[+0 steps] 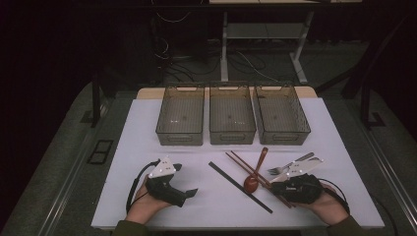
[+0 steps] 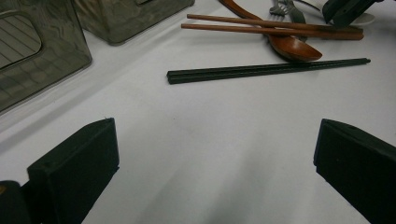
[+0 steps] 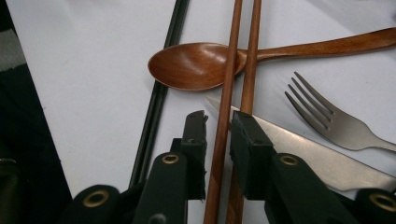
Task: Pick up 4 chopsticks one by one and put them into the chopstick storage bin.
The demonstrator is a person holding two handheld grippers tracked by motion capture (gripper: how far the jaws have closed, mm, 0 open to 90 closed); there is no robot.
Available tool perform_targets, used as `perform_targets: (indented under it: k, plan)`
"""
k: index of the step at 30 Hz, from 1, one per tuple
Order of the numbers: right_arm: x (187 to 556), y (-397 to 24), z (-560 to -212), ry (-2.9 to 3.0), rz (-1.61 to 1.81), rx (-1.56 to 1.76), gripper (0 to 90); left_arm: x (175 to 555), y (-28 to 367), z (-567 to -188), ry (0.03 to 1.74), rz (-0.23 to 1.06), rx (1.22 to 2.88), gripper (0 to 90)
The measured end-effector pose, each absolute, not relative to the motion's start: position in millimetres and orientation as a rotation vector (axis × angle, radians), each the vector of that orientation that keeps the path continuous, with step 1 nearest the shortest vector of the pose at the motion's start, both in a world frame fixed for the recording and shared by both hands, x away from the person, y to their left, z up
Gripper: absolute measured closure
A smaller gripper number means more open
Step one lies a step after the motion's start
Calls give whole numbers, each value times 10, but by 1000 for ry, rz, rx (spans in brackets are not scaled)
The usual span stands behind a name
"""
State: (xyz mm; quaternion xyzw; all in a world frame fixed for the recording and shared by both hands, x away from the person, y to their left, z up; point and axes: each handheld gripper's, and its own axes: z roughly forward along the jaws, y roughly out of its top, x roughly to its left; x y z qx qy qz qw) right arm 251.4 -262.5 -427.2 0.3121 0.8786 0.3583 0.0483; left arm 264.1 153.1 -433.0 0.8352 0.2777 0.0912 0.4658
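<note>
Nearest the table's [image 1: 147, 206] front edge, the left gripper [image 1: 183, 189] rests with jaws wide apart, nothing between them, likely waiting its turn. Toward the front right corner, the right gripper [image 3: 219, 121] has its jaws nearly together around the brown chopsticks [image 3: 243, 51], which lie across one wooden spoon [image 3: 196, 65] (whether the pads already press I cannot tell). One pair of black chopsticks [image 1: 239, 187], one fork [image 3: 327, 119], one knife [image 3: 317, 158]; three bins [image 1: 232, 118] line the back edge, presumably for sorting.

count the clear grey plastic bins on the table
3, side by side along the far edge of the white table: left bin, middle bin, right bin. None looks hidden.
</note>
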Motion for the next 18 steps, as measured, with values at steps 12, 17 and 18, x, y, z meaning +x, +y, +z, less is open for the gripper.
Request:
perform_targets:
  k: [12,17,18]
  plan:
    - [2511,-2548,-4326,2699,1029,915,768,2639,1523,-4332,678,219,2054,0]
    - [2516,-2508,-4355,2701,1000,894,779,2640,1522,-4330,676,217,2052,0]
    - [2517,-2495,-4359,2704,989,890,780,2641,1523,-4330,674,218,2052,0]
